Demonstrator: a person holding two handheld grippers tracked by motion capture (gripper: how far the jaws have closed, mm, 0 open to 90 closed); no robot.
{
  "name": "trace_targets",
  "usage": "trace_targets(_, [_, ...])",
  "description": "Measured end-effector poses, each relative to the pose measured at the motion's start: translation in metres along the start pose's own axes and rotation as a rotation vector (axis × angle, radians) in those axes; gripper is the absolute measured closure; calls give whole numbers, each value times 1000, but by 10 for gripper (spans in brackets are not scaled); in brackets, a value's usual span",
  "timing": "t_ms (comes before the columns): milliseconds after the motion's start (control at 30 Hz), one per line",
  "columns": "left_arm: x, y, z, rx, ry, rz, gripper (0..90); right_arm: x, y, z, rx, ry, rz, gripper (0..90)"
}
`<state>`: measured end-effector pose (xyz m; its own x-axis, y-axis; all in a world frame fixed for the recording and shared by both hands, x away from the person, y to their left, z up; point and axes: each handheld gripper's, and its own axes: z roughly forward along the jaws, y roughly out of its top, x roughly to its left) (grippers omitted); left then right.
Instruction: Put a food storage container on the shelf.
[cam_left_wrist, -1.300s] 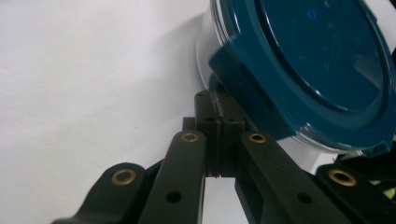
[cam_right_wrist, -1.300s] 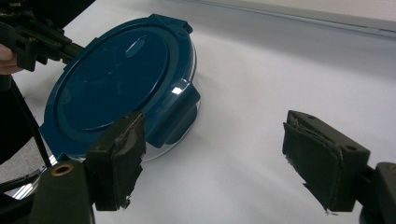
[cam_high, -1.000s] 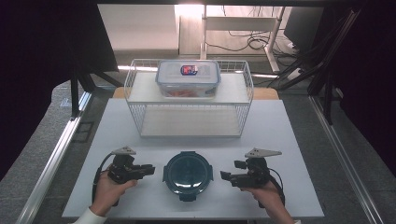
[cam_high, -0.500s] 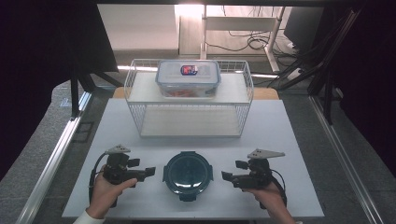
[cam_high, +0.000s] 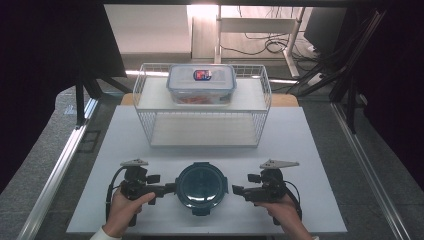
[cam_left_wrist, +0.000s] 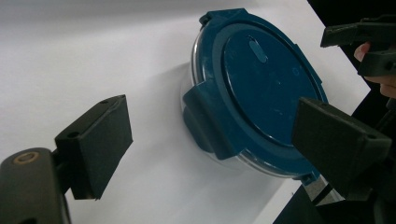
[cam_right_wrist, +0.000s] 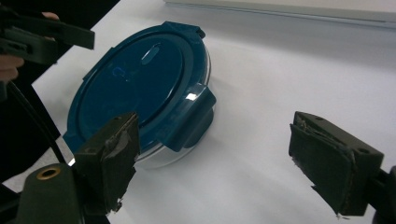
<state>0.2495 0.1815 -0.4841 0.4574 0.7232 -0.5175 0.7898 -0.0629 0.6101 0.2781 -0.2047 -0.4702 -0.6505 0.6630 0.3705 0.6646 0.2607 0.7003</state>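
From above, my left gripper (cam_high: 167, 188) lies low on the white tabletop (cam_high: 310, 150), its tips right at the left rim of the round container with the dark blue lid (cam_high: 201, 186). Its jaws have just been opening and now stand spread wide; in the left gripper view (cam_left_wrist: 212, 149) the container's side latch sits in the gap between them, and I see neither pad pressing on it. The right-hand jaw in that view overlaps the lid's edge, so I cannot tell whether it grazes the rim there. The clear bowl under the lid shows as a thin band, and what is inside is hidden.

The container stands near the front edge of the tabletop, midway between my two grippers. Behind it, well apart, stands a white wire rack (cam_high: 150, 100) with a clear rectangular box (cam_high: 201, 84) on its top shelf; the box's label is too small to read and its reddish contents are hard to make out.

My right gripper (cam_high: 235, 190) points at the container's right side and stops just short of it. Its jaws have also just been opening and stand apart; in the right gripper view (cam_right_wrist: 212, 161) the near latch lies just beyond and toward the left jaw, with bare tabletop across most of the gap. The pads there look worn and ragged. My hands are cut off at the bottom edge of the high view
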Motion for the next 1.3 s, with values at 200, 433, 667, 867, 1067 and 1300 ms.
trace_targets(200, [5, 2, 7, 12, -60, -44, 101, 1, 1, 11, 22, 39, 56, 156])
trace_targets(433, [3, 10, 11, 4, -89, -70, 102, 9, 11, 29, 83, 71, 105, 143])
trace_targets(667, [10, 2, 23, 36, -112, -116, 126, 2, 6, 44, 90, 92, 198, 141])
trace_targets(867, [11, -1, 35, 70, -145, -124, 149, -1, 2, 57, 111, 136, 240, 143])
trace_targets(1067, [10, -6, 43, 95, -204, -153, 199, -1, 0, 64, 128, 177, 284, 165])
trace_targets(1300, [11, -9, 42, 80, -195, -213, 300, 1, -2, 70, 154, 231, 341, 239])
